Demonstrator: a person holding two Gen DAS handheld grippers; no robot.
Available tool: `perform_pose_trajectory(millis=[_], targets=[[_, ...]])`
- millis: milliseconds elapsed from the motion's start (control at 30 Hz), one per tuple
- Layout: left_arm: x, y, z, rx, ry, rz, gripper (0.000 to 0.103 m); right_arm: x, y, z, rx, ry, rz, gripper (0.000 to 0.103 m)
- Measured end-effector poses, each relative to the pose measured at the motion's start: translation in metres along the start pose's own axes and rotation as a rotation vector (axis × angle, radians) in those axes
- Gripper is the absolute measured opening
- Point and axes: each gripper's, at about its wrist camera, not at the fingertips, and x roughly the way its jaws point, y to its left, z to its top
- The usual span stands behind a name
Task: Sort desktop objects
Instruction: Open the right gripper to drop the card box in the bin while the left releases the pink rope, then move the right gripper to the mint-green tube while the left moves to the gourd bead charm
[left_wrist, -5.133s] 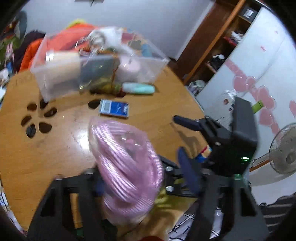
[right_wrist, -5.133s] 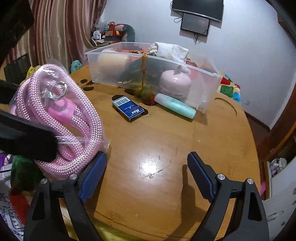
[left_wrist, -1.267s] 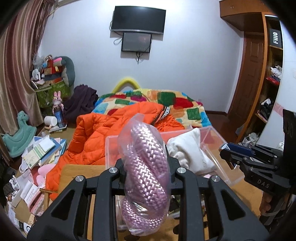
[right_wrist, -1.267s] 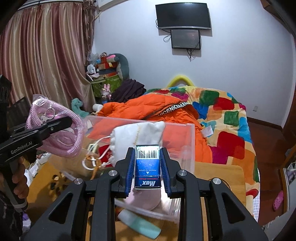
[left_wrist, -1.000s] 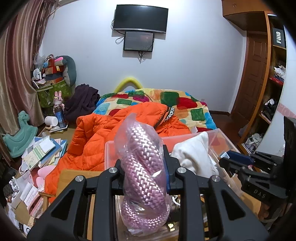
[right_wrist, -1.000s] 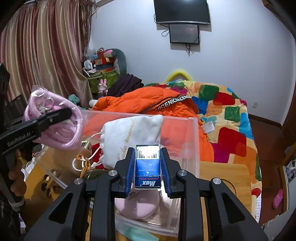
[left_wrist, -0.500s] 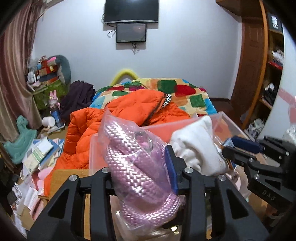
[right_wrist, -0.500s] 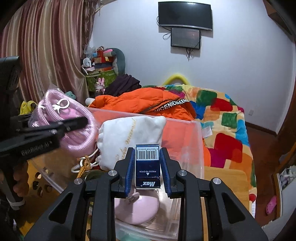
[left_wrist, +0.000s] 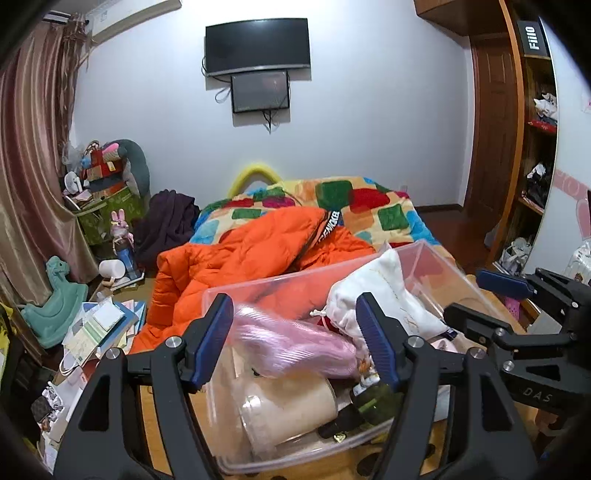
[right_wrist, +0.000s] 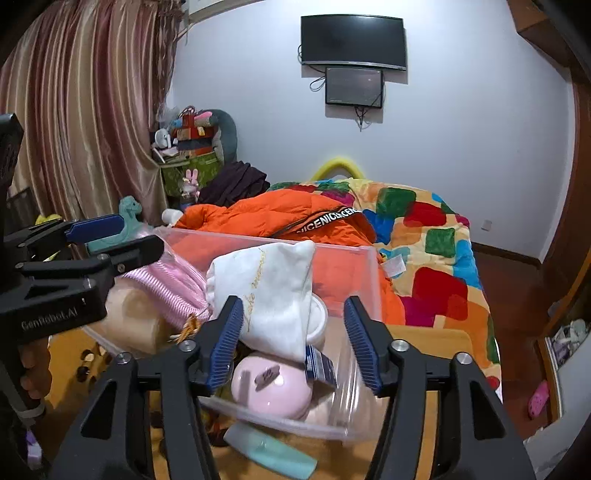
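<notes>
My left gripper (left_wrist: 297, 341) is open above the clear plastic bin (left_wrist: 295, 275). The bagged pink rope (left_wrist: 295, 347) is blurred just below its fingers, inside the bin; it also shows in the right wrist view (right_wrist: 173, 284). My right gripper (right_wrist: 293, 341) is open over the bin's right end (right_wrist: 371, 295). The blue card box (right_wrist: 320, 363) lies tilted in the bin beside a pink round case (right_wrist: 271, 387). A white pouch (right_wrist: 273, 291) stands in the bin's middle. The left gripper (right_wrist: 110, 236) shows at the left of the right wrist view.
A mint tube (right_wrist: 271, 452) lies on the wooden table in front of the bin. A cream cylinder (left_wrist: 288, 410) and a dark green bottle (left_wrist: 373, 400) lie in the bin. An orange jacket (left_wrist: 255, 254) and a colourful bed lie behind it.
Both grippers have opened. The pink rope has dropped from the left gripper into the bin, and the blue card box has dropped from the right gripper into the bin.
</notes>
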Motion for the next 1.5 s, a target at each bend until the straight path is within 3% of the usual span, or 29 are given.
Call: perform_pose_trajectory(millis=[400,567,733,1000,1300,1500], targets=[[-0.041,-0.007,-0.018,0.008,-0.036,0.011,0.075,-0.037,0.002,-0.025,0.044,0.012,-0.058,0.066],[-0.056,-0.008,-0.028,0.000,-0.043,0.017,0.087,-0.045,0.002,-0.041,0.073,0.040,-0.061,0.068],[-0.064,-0.010,-0.044,0.012,-0.037,0.038,0.089,-0.049,0.002,-0.059,0.092,0.072,-0.087,0.081],[-0.062,-0.002,-0.081,-0.030,0.034,0.043,0.089,-0.026,0.012,-0.087,0.099,0.173,-0.084,0.082],[-0.043,0.016,-0.111,-0.115,0.125,0.015,0.089,0.007,0.018,-0.086,0.112,0.261,-0.094,0.081],[-0.034,0.011,-0.115,-0.111,0.144,-0.002,0.089,0.019,0.021,-0.084,0.102,0.295,-0.142,0.080]])
